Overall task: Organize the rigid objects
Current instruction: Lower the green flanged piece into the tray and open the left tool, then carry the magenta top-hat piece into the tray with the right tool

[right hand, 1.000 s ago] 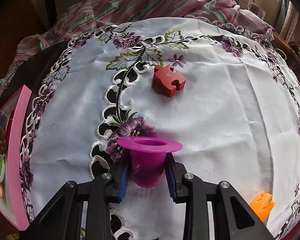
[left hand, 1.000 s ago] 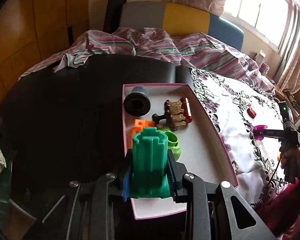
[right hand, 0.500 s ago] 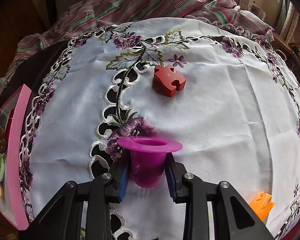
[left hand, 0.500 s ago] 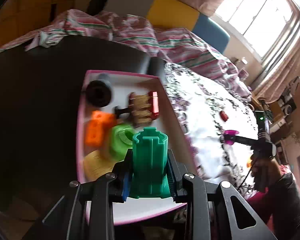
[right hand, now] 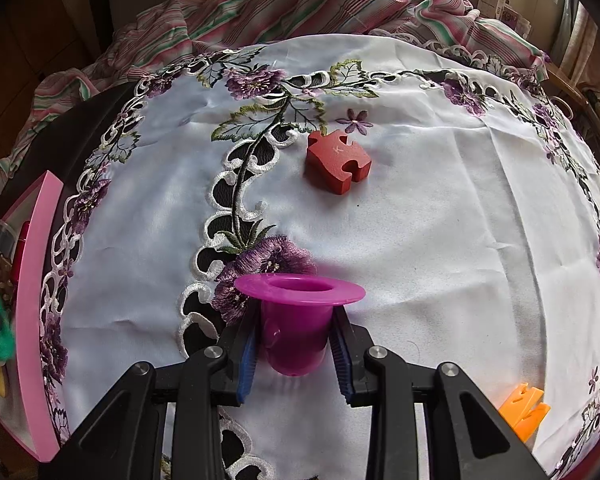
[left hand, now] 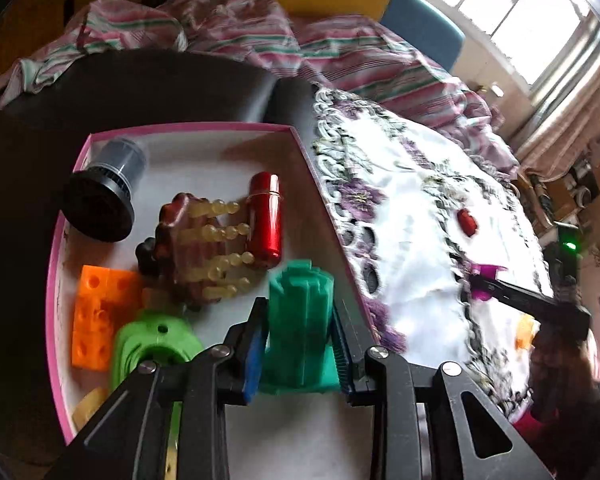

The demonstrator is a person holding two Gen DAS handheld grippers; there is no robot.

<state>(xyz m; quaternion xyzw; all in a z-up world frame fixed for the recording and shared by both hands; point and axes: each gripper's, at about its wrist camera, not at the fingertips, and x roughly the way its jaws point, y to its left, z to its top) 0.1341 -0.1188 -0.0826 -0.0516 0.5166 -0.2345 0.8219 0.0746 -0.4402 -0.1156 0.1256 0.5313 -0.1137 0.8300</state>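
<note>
A: Table [left hand: 100, 92], dark top. Its right side lies under a white embroidered cloth [right hand: 420, 240]; a striped blanket [right hand: 300, 4] is bunched along the far edge.

B: And the tray?

A: Pink-rimmed tray [left hand: 188, 125] on the dark part of the table, right rim just beside the cloth's left edge. I'm running both tools from here. Left gripper [left hand: 300, 344] hangs over the tray's near right part.

B: Jaws?

A: Opening at this moment, with the green ribbed cylinder [left hand: 300, 320] upright between them. A gap shows beside the right pad; whether the left one still touches I cannot tell through the blur.

B: Other side?

A: Right gripper [right hand: 294, 344] over the cloth near the table's front edge, jaws narrow, clamped on the body of a magenta flanged cup [right hand: 296, 316], rim up.

B: Tray contents, big to small.

A: Black flanged cylinder [left hand: 104, 196] on its side in the far left corner. Brown piece with pale beaded pegs [left hand: 200, 248] mid-tray, a red metal cylinder [left hand: 265, 216] touching its right side. Orange holed block [left hand: 96, 316] at the left rim, a lime green ring piece [left hand: 152, 344] just in front of it.

B: Loose on the cloth?

A: Red puzzle piece [right hand: 336, 160] toward the middle of the cloth, well apart from the cup. Small orange clip [right hand: 524, 412] near the front right edge.
</note>
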